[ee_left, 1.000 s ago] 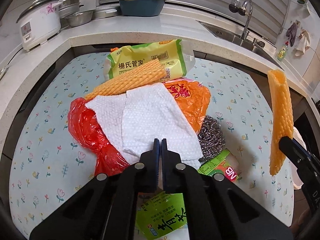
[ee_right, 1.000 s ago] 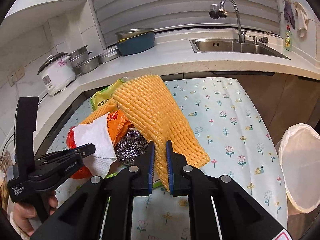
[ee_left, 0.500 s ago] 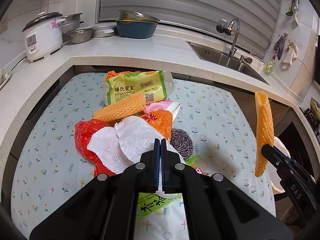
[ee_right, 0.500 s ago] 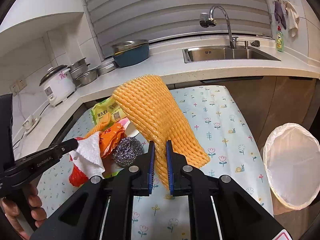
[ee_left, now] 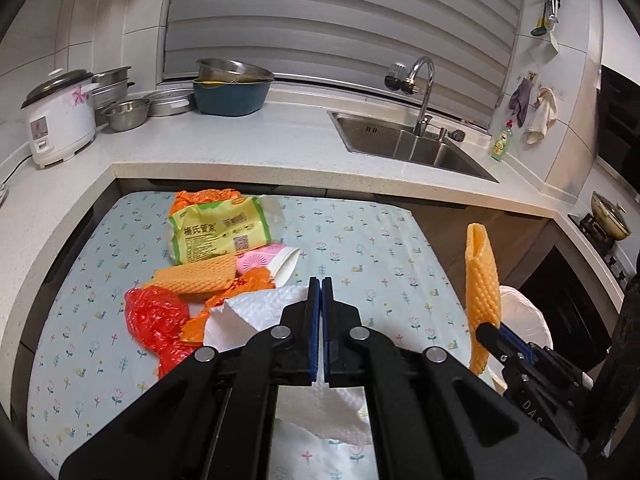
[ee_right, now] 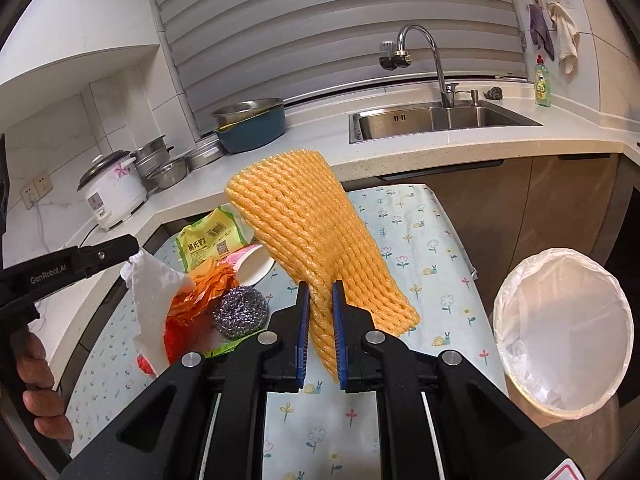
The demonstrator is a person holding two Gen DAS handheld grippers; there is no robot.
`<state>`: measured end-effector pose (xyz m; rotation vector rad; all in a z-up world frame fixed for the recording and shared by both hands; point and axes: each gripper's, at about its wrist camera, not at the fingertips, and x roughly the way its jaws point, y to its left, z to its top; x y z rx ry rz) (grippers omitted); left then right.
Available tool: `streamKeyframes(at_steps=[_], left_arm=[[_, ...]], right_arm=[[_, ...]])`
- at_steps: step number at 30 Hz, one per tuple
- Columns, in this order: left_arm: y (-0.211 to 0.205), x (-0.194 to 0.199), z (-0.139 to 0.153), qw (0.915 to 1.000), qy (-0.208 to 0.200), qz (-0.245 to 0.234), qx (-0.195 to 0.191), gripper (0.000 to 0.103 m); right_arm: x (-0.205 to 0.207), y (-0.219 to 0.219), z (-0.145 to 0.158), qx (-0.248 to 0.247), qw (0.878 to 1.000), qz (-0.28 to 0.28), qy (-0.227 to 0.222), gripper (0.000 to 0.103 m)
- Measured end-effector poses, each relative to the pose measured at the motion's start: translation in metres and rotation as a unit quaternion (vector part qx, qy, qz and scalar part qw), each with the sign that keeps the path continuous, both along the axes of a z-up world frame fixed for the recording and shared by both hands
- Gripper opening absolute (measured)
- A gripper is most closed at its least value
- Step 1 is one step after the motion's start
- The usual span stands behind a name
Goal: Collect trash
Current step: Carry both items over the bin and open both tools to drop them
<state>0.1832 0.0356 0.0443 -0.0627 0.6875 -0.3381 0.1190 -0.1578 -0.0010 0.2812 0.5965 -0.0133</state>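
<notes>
Fingers of the right gripper pinch the lower end of an orange foam net sleeve, the blue pads pressed into it with only the squeezed mesh between them; the sleeve stands up and fans out above the jaws, held in the air over the near right part of the floral tablecloth. The same sleeve shows in the left wrist view, upright at the right edge of the table, clamped at its bottom by the right gripper. The left gripper has its jaws pressed nearly together on a white paper towel; from the right wrist view the towel hangs down crumpled from that gripper's tip, lifted off the pile. A white-lined trash bin stands on the floor just beside the right edge of the table, its mouth open. On the cloth, left of centre, lies the rest of the trash: a yellow-green snack bag at the far side, a second foam net sleeve and a pink paper cup on its side just nearer, a red plastic bag at the left, an orange plastic bag and a steel scouring ball touching it. Beyond the table a white countertop carries a rice cooker, a blue basin and a sink with a tap.
</notes>
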Motion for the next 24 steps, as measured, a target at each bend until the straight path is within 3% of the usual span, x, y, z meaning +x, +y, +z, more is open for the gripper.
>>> streamKeyframes(at_steps=[13,24], left_arm=[[-0.117,-0.014,0.012,0.9952,-0.002,-0.097,-0.01,0.001],[-0.219,-0.027,0.015,0.9827,-0.001,-0.185,-0.009,0.001]], right_arm=[[-0.044,-0.088,-0.004,0.006,0.997,-0.075,0.001,0.011],[-0.078,-0.164,-0.022,0.018,0.988,-0.153,0.014,0.011]])
